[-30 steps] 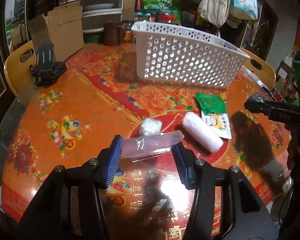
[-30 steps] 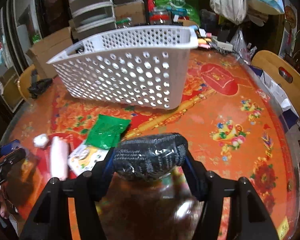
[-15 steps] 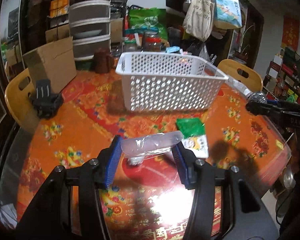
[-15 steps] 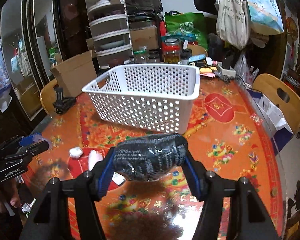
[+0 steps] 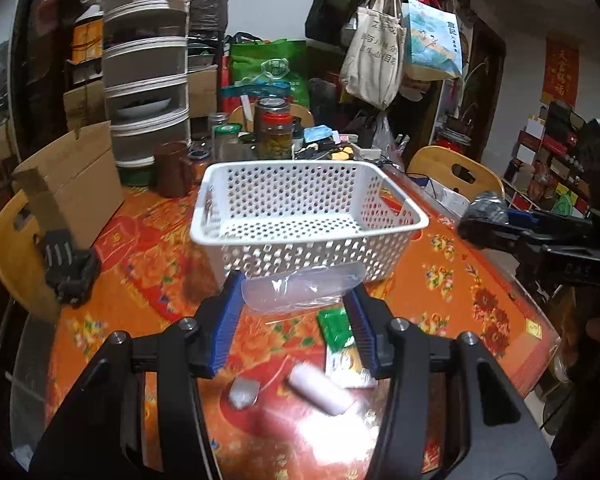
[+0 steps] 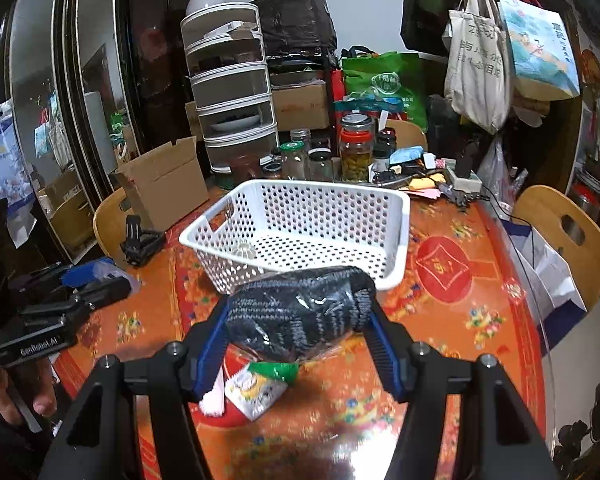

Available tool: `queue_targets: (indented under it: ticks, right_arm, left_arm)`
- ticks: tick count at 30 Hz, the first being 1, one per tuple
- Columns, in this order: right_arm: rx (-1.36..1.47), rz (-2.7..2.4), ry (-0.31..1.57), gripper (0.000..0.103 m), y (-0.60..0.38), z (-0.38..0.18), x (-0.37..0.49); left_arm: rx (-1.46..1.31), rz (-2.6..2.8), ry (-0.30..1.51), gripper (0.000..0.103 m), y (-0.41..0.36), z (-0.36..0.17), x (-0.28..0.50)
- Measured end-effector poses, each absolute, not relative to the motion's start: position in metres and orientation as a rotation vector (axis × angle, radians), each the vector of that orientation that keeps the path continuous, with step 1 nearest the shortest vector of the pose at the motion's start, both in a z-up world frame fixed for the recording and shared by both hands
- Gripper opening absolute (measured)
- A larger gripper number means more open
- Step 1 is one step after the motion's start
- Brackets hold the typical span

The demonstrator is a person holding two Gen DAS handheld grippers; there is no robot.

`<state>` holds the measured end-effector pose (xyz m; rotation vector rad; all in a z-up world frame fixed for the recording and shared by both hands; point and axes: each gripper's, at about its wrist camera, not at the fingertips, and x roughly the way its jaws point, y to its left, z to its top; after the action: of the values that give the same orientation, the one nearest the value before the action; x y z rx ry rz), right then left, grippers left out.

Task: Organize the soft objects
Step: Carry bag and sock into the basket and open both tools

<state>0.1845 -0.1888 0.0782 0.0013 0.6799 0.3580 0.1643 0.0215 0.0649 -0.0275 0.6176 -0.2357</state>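
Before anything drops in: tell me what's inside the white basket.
The white basket holds one small clear rounded object by its left wall; its perforated floor is otherwise bare. The near wall hides the front strip.

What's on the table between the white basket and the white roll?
In the left wrist view, a green-and-white packet lies between the white basket and the white roll.

Matte black two-finger left gripper (image 5: 296, 312) carries ribbed blue pads (image 5: 226, 328) and silver round screw heads on its frame. The matching black right gripper (image 6: 300, 320) has identical blue pads (image 6: 384, 354); white "GenRobot.AI" lettering marks the left unit's side, gripped by a bare-skinned hand (image 6: 4, 396).
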Motion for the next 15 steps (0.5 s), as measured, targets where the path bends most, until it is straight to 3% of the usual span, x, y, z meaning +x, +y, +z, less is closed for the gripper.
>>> queue_targets:
  ticks: [9, 15]
  right_arm:
    - [-0.04, 0.318, 0.676, 0.063, -0.175, 0.083, 0.227]
    - [-0.035, 0.295, 0.778, 0.063, -0.169, 0.067, 0.277]
  left_arm:
    - [0.016, -0.24, 0.67, 0.048, 0.001, 0.083, 0.228]
    - [0.012, -0.234, 0.73, 0.048, 0.0, 0.079, 0.285]
